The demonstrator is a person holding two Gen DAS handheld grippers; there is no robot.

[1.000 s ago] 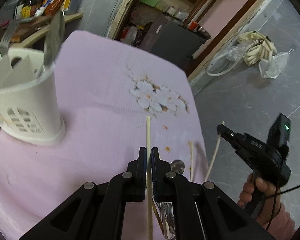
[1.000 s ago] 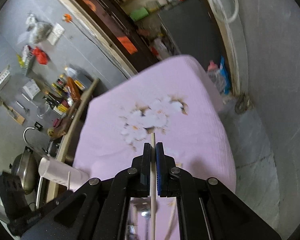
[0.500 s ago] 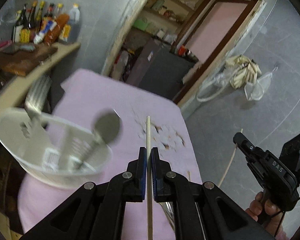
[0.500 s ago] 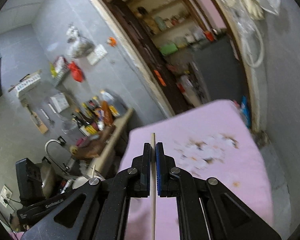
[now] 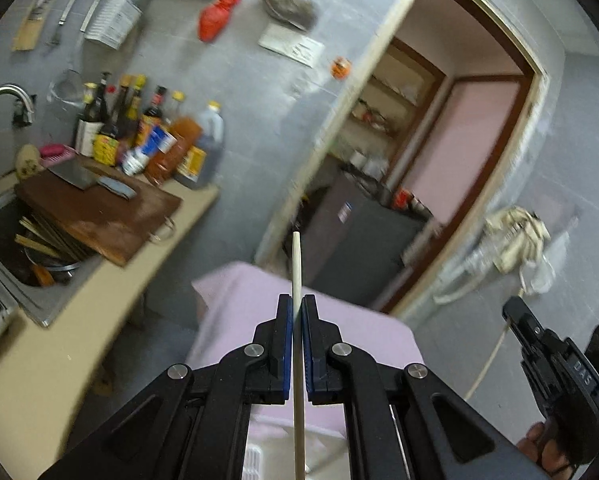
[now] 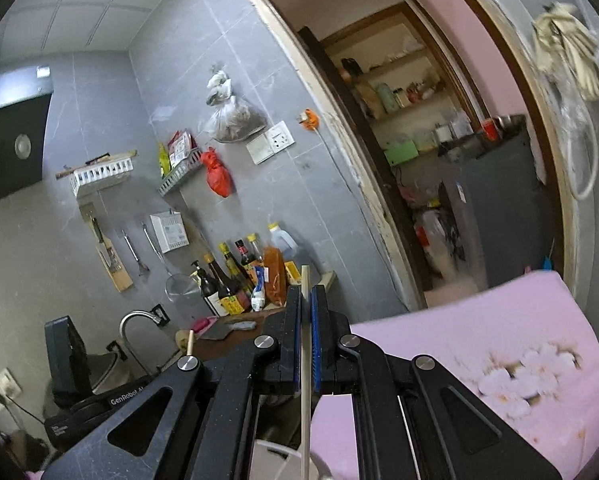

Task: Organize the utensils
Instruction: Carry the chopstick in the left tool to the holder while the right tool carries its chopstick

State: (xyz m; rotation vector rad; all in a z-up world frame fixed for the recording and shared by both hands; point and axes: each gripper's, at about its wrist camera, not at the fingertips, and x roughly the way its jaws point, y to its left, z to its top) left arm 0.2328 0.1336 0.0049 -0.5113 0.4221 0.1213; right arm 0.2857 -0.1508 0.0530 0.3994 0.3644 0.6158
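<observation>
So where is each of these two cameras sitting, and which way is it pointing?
Left wrist: sits on the left gripper, looking along its fingers and the chopstick it clamps, toward the kitchen counter and doorway; the right gripper and the hand holding it show at the right edge.
Right wrist: sits on the right gripper, looking along its own chopstick at the tiled wall and doorway; the left gripper's body shows lower left.
Shared: sauce bottles, doorway, pink tablecloth.

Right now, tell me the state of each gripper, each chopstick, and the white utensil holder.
left gripper: shut on a chopstick.
left chopstick: clamped, tip pointing forward.
right gripper: shut on a chopstick.
right chopstick: clamped, tip just past the fingertips.
white utensil holder: only its rim shows, below the gripper; contents hidden.
</observation>
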